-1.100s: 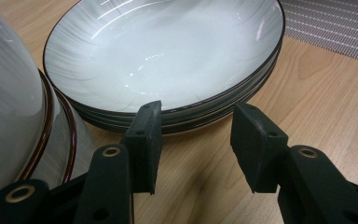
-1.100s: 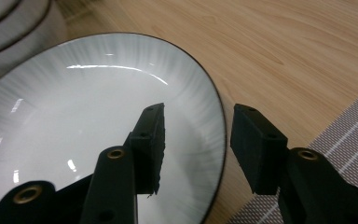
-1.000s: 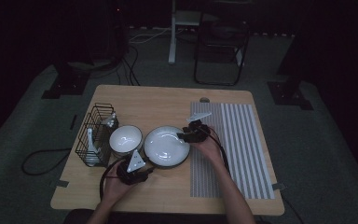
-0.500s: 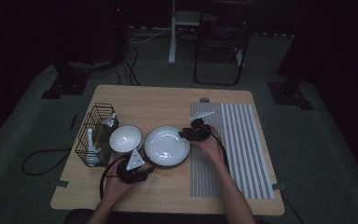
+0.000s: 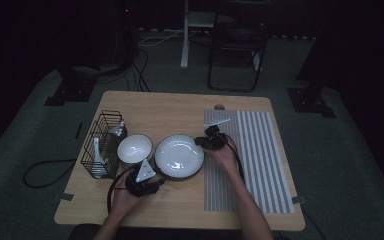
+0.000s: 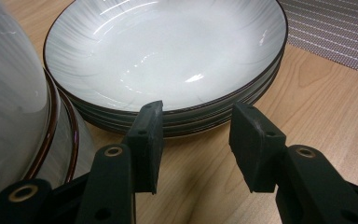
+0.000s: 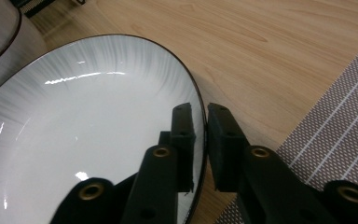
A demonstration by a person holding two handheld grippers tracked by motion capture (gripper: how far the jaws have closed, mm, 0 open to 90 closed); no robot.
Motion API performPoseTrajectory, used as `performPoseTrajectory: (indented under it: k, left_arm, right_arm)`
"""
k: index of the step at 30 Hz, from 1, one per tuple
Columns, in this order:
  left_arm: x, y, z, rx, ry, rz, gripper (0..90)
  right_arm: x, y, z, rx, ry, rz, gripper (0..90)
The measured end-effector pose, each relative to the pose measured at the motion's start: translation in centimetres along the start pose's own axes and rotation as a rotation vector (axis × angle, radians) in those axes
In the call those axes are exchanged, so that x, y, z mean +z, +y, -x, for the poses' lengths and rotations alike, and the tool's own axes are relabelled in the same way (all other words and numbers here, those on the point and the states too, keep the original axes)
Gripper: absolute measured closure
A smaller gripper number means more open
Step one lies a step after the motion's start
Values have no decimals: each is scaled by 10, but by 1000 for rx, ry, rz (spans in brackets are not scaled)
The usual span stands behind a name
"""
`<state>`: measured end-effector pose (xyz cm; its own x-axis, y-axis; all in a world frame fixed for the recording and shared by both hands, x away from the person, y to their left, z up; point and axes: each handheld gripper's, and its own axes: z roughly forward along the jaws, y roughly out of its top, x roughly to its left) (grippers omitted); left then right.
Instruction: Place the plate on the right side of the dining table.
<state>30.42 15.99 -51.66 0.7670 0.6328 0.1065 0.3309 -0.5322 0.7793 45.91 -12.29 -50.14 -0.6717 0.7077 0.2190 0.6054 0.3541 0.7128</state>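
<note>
We see the plate [image 5: 179, 156], a shallow white dish with a dark rim, lying near the middle of the wooden tabletop [image 5: 180, 107]. In the left gripper view it sits on top of a short stack of like plates [image 6: 205, 116], their edges showing beneath its rim. The right tool [image 7: 199, 122] has just been closing its jaws, and they now pinch the plate's rim on its right side, one jaw inside the dish and the other outside, the dark edge running between them. In the high view that right tool [image 5: 211, 140] sits at the plate's right edge, just where the striped grey mat [image 5: 252, 155] begins.

The left tool [image 6: 196, 135] stands at the near edge of the stack, its jaws half apart with bare tabletop between them; they touch nothing that we can make out. In the high view the left tool [image 5: 145, 182] lies just in front of the plate and the bowl.

Left of the plate, nearly touching it, stands a white bowl [image 5: 135, 148] with a brown rim, and the left gripper view shows a second rim below it. Farther left stands a black wire basket [image 5: 101, 142] holding pale utensils.
</note>
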Motion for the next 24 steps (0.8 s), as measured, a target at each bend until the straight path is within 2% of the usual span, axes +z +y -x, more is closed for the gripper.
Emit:
performPoseTrajectory:
  k: [13, 18, 24]
  left_arm:
    - [4, 2, -1, -6, 0, -3, 549]
    - [4, 2, -1, 0, 7, -7, 553]
    - [4, 3, 0, 3, 23, -10, 553]
  right_arm:
    - [-8, -2, 7, 41, 23, 16, 857]
    - [-4, -3, 4, 18, 8, -8, 825]
    - [-2, -3, 5, 51, 14, -19, 847]
